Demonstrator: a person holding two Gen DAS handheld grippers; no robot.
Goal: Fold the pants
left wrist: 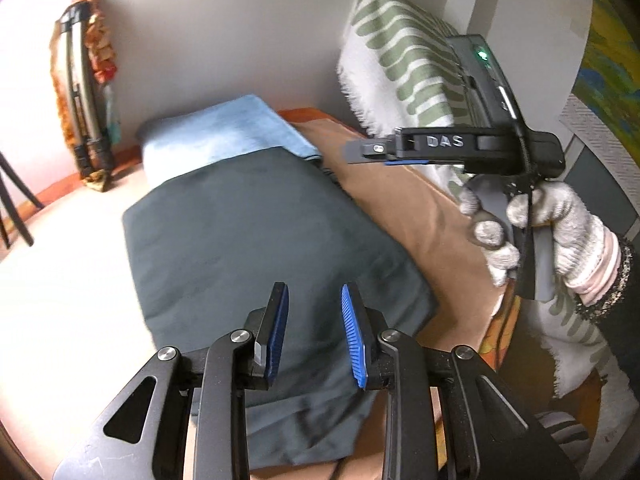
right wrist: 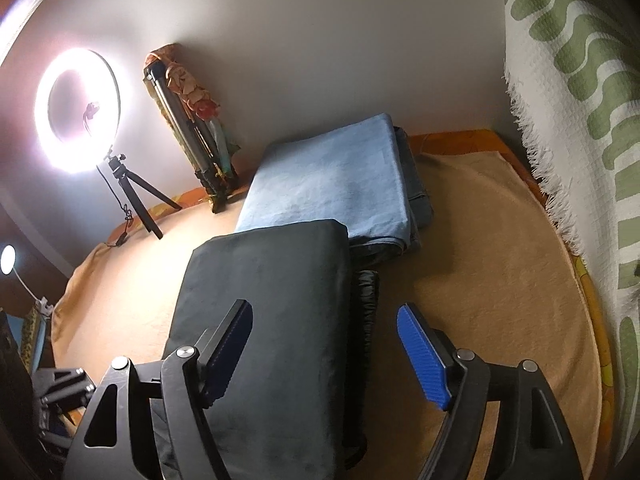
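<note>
Folded dark grey fabric pants (right wrist: 272, 300) on tan blanket-covered bed (right wrist: 480, 280), white wall (right wrist: 320, 40) behind; left hand-held gripper (left wrist: 314, 332) and right hand-held gripper (right wrist: 326, 344) both agape, empty.

A home bedroom: blanket-covered bed (right wrist: 480, 240); patterned throw (right wrist: 568, 100); ring light (right wrist: 78, 112).

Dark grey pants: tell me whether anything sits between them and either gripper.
Nothing visible does. The left gripper and the right gripper hang open above the folded dark grey pants with only air between. The light blue folded garment lies beyond them, its near edge under the pants' far end.
</note>
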